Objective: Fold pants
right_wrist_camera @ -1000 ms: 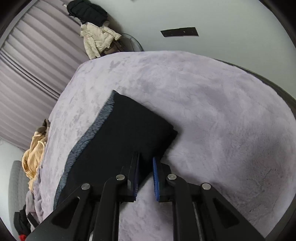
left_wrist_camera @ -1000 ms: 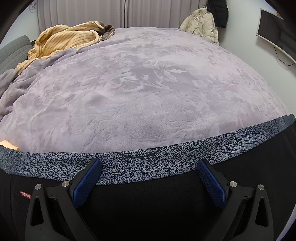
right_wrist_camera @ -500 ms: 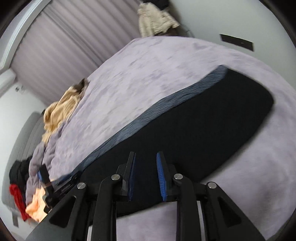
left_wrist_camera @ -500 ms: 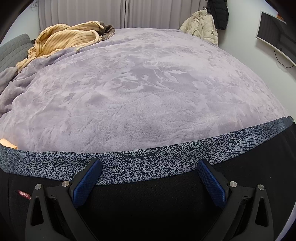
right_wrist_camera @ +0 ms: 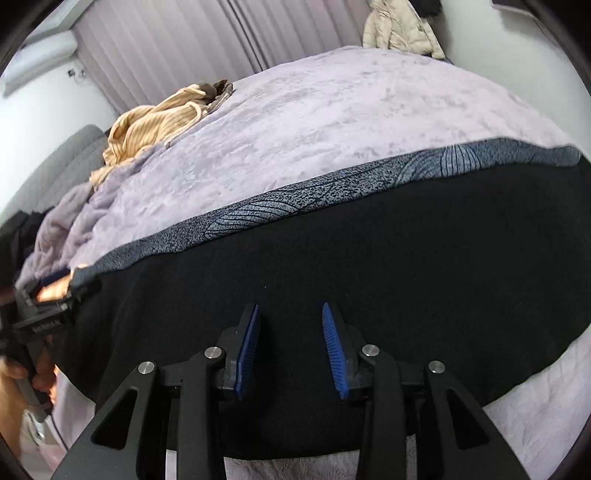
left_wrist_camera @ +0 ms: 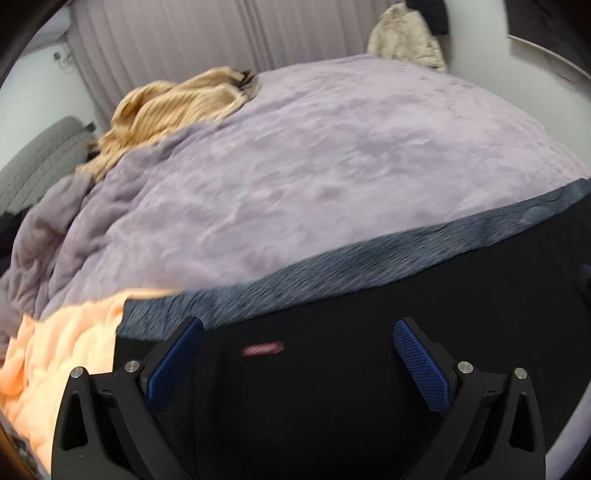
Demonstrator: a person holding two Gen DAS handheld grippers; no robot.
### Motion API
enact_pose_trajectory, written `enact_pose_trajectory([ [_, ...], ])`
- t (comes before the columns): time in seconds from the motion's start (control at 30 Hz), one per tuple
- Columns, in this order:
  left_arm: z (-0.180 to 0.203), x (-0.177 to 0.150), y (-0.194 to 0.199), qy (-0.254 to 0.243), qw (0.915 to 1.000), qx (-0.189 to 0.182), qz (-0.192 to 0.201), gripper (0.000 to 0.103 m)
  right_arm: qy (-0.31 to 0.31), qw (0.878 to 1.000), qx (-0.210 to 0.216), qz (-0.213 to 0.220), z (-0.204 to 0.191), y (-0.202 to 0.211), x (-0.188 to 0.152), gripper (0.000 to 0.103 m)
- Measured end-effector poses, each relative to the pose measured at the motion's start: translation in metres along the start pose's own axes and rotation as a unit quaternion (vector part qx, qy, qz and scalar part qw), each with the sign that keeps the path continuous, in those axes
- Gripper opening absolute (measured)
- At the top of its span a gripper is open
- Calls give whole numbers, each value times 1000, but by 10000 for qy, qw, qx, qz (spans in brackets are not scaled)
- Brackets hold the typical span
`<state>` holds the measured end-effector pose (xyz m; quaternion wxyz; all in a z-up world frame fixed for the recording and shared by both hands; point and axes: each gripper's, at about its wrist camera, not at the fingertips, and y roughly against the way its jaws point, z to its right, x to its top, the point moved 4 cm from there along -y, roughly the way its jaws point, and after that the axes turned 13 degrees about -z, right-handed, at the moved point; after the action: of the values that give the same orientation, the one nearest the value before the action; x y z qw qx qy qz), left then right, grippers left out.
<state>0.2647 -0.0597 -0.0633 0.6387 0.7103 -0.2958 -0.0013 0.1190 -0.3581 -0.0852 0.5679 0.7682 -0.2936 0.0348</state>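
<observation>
Pants (right_wrist_camera: 369, 280), black soft-knit with a speckled blue-grey patterned side band (right_wrist_camera: 332, 184), lie flat and lengthwise across the lilac plush bedspread (right_wrist_camera: 351, 110), directly beneath both of your tools. Your left gripper (left_wrist_camera: 295, 354) stands wide open over the black cloth near a small red label (left_wrist_camera: 262, 348), gripping nothing; your right gripper (right_wrist_camera: 290, 343) is parted narrowly above the near edge, also empty. Beyond the jaws, a peach fleece blanket (left_wrist_camera: 55, 354) touches the pants' left end, and a striped mustard garment (right_wrist_camera: 155, 122) sits well apart (a cream puffer jacket (right_wrist_camera: 402, 29) hangs by the curtains).

Risk from here: closing the left jaws so close to the peach blanket could catch both fabrics, and pinching only the top layer would let the fold slump or skew.

Against the earlier frames, your left camera has shifted towards the pants' end, blurring the view and revealing the blanket; your right jaws have widened and swung square to the garment.
</observation>
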Motion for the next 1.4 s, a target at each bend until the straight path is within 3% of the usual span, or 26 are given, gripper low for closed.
enact_pose_trajectory([
  [0.03, -20, -9, -16, 289, 9992, -144, -243, 103, -35, 10000, 34, 9, 1, 0, 1, 38],
  [0.07, -40, -19, -26, 619, 9946, -792, -242, 103, -26, 10000, 29, 24, 1, -1, 1, 38],
  [0.1, -51, -27, -27, 695, 9891, -1297, -89, 103, 26, 10000, -11, 32, -1, -1, -1, 38],
  [0.13, -55, -30, -23, 595, 9880, -1423, -16, 103, 81, 9999, -73, 36, -3, -1, -2, 38],
  [0.17, -54, -33, -18, 442, 9911, -1256, 33, 103, 118, 9998, -136, 38, -4, -1, -2, 38],
  [0.23, -51, -43, -12, 199, 9993, -312, 22, 103, 164, 9995, -253, 38, -6, 0, -3, 38],
  [0.33, -65, -57, 1, 421, 9981, -439, -63, 103, 160, 9993, -324, -13, -8, 2, -1, 38],
  [0.43, -94, -70, 22, 844, 9946, -569, 194, 103, 130, 9994, -270, -197, -17, 16, -4, 42],
  [0.53, -125, -81, 20, 1202, 9882, -951, 75, 103, 286, 9974, 537, -384, -44, 28, -19, 49],
  [0.57, -133, -83, 12, 1298, 9851, -1123, -106, 103, 407, 9956, 701, -477, -54, 29, -24, 55],
  [0.67, -145, -92, -9, 1469, 9708, -1823, -527, 103, 677, 9899, 1030, -705, -82, 26, -43, 56],
  [0.77, -149, -102, -11, 1572, 9541, -2509, -441, 103, 810, 9854, 1184, -917, -102, 18, -58, 56],
  [0.93, -154, -109, 8, 1394, 9407, -3091, -49, 103, 831, 9834, 1208, -1073, -116, 10, -67, 56],
  [0.97, -156, -111, 10, 1319, 9411, -3113, -38, 103, 834, 9829, 1221, -1100, -118, 10, -65, 56],
  [1.0, -155, -113, 8, 1206, 9481, -2941, -93, 103, 837, 9824, 1229, -1128, -120, 10, -64, 56],
  [1.07, -154, -120, -4, 909, 9791, -1779, -379, 103, 845, 9818, 1241, -1160, -123, 11, -64, 56],
  [1.1, -153, -126, -12, 782, 9855, -1410, -535, 103, 865, 9821, 1222, -1147, -124, 11, -62, 56],
  [1.2, -156, -131, 0, 998, 9857, -1310, -371, 103, 1009, 9841, 1079, -988, -130, 16, -47, 56],
  [1.27, -159, -124, 23, 1093, 9875, -1135, 28, 103, 1059, 9856, 993, -871, -136, 18, -33, 55],
  [1.33, -152, -110, 43, 1112, 9841, -1337, 366, 103, 1111, 9851, 995, -862, -145, 14, -17, 39],
  [1.4, -142, -92, 55, 1146, 9803, -1464, 670, 103, 1240, 9839, 924, -891, -159, 3, 1, 34],
])
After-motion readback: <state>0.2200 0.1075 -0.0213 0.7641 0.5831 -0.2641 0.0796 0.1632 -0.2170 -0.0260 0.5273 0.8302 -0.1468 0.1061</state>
